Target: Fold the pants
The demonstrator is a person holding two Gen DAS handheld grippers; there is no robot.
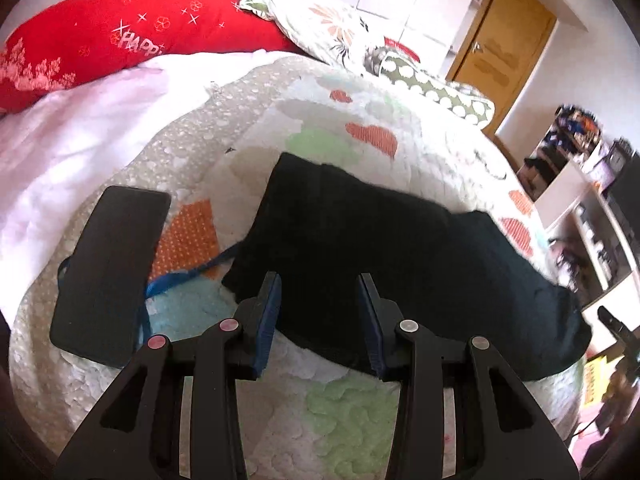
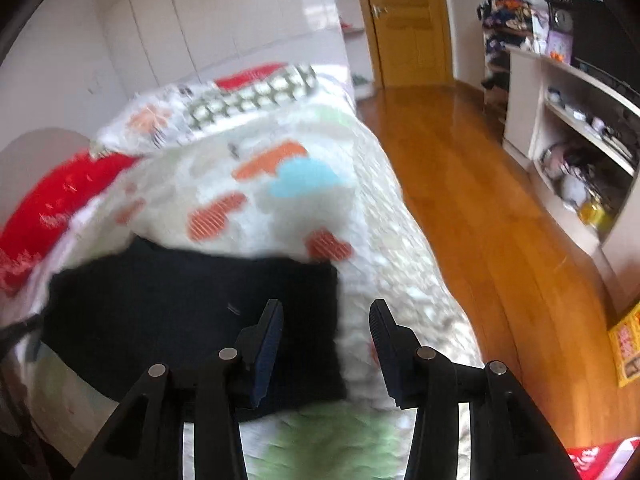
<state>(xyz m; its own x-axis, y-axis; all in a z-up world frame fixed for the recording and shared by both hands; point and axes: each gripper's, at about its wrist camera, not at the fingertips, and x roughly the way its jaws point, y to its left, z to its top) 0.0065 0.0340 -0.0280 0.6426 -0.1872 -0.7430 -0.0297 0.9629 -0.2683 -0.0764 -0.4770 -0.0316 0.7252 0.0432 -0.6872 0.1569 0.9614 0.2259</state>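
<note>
Dark, folded pants (image 1: 380,240) lie flat on the patterned quilt (image 1: 340,400), a wide band running from centre to right. My left gripper (image 1: 319,280) hovers over their near edge, jaws open, with nothing pinched between the blue pads. In the right wrist view the pants (image 2: 180,300) fill the lower left, and their right end stops just left of centre. My right gripper (image 2: 326,304) is open over that end. Its left finger is over the dark cloth and its right finger over the quilt (image 2: 260,200). Neither gripper holds cloth.
A black phone (image 1: 108,272) with a blue strap (image 1: 180,278) lies on the quilt left of the pants. A red pillow (image 1: 120,32) and floral bedding lie at the far side. The bed's right edge drops to a wooden floor (image 2: 480,220), with shelves (image 2: 560,120) beyond.
</note>
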